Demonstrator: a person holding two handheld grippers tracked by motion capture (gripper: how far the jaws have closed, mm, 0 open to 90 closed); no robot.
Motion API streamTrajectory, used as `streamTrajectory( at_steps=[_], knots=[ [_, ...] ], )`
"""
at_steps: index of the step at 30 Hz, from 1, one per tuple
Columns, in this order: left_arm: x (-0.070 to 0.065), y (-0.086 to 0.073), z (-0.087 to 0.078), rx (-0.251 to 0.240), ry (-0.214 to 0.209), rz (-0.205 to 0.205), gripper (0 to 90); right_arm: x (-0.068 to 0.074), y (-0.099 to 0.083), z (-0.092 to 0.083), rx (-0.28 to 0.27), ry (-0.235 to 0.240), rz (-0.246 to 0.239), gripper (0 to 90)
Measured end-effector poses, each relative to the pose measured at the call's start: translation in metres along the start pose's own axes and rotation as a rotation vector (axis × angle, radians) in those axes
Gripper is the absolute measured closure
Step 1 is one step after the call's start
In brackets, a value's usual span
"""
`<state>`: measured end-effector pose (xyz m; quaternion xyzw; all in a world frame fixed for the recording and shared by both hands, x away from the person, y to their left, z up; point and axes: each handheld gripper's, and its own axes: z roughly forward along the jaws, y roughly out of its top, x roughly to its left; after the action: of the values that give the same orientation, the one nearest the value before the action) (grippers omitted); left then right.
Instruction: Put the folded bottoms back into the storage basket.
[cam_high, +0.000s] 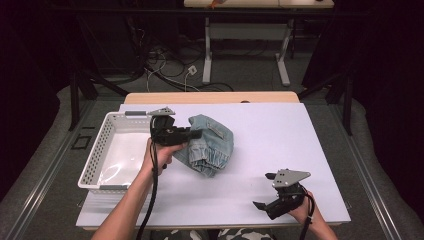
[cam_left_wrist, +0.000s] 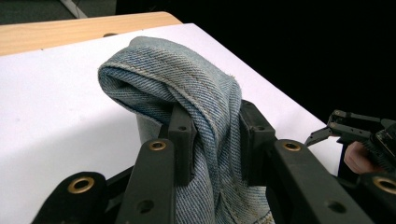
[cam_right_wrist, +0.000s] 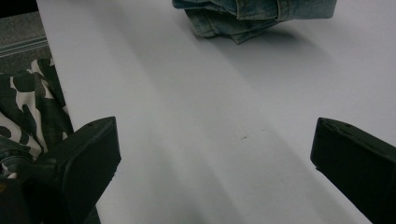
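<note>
The folded denim garment (cam_high: 212, 144) lies mid-table on the white table (cam_high: 280, 135), just beside the white basket (cam_high: 95, 160). My left gripper (cam_high: 192, 134) clamps a bunched fold of it; my right gripper (cam_high: 265, 192) rests spread wide, well apart, gripping nothing.

We see faded blue denim jeans (cam_left_wrist: 187, 88) with coarse weave, a white plastic mesh basket (cam_high: 95, 160), and a matt white tabletop (cam_high: 280, 145) edged in wood.
</note>
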<state>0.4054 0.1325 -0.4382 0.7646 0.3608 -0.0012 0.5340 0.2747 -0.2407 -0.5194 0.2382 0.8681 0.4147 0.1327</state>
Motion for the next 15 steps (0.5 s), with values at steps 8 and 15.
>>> streamTrajectory(
  at_steps=[8, 15],
  knots=[
    [-0.001, 0.004, -0.010, -0.008, 0.019, 0.021, 71.4, 0.000, 0.000, 0.000, 0.000, 0.000, 0.001, 1.0],
    [-0.001, 0.009, -0.019, -0.001, 0.050, 0.039, 71.6, 0.000, 0.000, 0.000, 0.000, 0.001, 0.002, 1.0]
  ],
)
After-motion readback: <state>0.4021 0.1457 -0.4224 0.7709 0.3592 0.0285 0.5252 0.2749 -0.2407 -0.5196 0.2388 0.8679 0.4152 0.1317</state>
